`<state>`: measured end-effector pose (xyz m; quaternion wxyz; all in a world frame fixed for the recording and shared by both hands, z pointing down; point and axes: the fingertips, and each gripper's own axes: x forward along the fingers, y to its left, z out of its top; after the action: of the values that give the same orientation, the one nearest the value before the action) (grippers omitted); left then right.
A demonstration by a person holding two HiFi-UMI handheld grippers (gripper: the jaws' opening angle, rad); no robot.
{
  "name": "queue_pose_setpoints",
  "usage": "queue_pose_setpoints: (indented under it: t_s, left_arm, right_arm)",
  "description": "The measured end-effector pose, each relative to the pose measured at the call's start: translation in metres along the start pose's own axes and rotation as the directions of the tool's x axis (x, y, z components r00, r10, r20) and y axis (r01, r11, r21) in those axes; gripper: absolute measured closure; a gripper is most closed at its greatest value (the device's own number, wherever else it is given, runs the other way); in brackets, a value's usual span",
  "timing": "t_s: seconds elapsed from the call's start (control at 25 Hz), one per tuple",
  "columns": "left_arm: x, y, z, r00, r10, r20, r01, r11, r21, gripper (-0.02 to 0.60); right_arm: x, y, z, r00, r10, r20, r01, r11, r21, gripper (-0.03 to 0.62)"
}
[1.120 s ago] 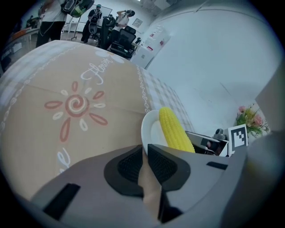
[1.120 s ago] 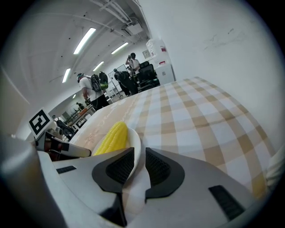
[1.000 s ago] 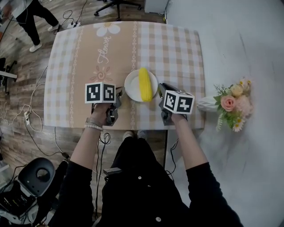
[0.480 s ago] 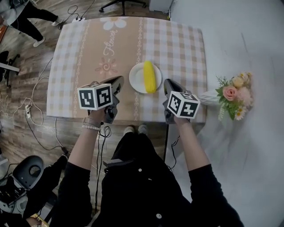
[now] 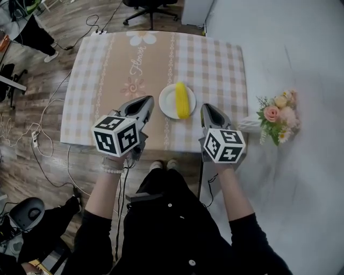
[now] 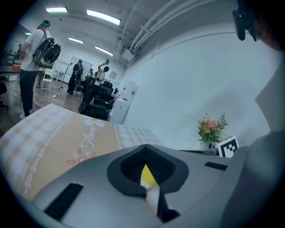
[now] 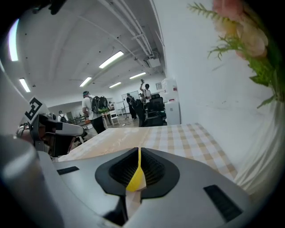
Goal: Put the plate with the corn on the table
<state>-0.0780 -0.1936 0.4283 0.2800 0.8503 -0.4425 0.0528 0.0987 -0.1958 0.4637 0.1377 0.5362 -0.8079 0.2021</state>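
A white plate [image 5: 169, 102] with a yellow corn cob [image 5: 182, 100] lying on it rests on the checked tablecloth near the table's front edge. My left gripper [image 5: 145, 102] hovers left of the plate, raised above the table, jaws shut on nothing. To the plate's right my right gripper [image 5: 207, 109] is raised the same way, also shut and empty. In the left gripper view the shut left gripper [image 6: 144, 150] shows a sliver of the corn [image 6: 147, 175] through its slit. The right gripper [image 7: 139, 152] shows the corn [image 7: 135, 179] likewise.
The table [image 5: 107, 70] has a beige runner with flower print. A vase of pink flowers [image 5: 277, 119] stands just off the table's right front corner. An office chair [image 5: 148, 6] is beyond the far edge, cables [image 5: 40, 134] lie on the floor at left, and people stand in the background.
Both grippers have lifted away from the plate's sides and drawn back toward me. The plate with the corn stays on the table.
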Motion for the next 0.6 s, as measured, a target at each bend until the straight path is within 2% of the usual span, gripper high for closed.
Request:
queue_pose_setpoints:
  t_s: [0.36, 0.6]
  left_arm:
    - [-0.034, -0.035, 0.033, 0.997, 0.024, 0.077, -0.038, 0.982, 0.185, 0.568]
    - [-0.050, -0.062, 0.044, 0.996, 0.001, 0.090, -0.024, 0.965, 0.260, 0.568]
  right_arm:
    - [-0.045, 0.024, 0.050, 0.992, 0.019, 0.129, -0.007, 0.996, -0.092, 0.543]
    - [-0.067, 0.036, 0.075, 0.982, 0.051, 0.184, -0.031, 0.993, -0.110, 0.543]
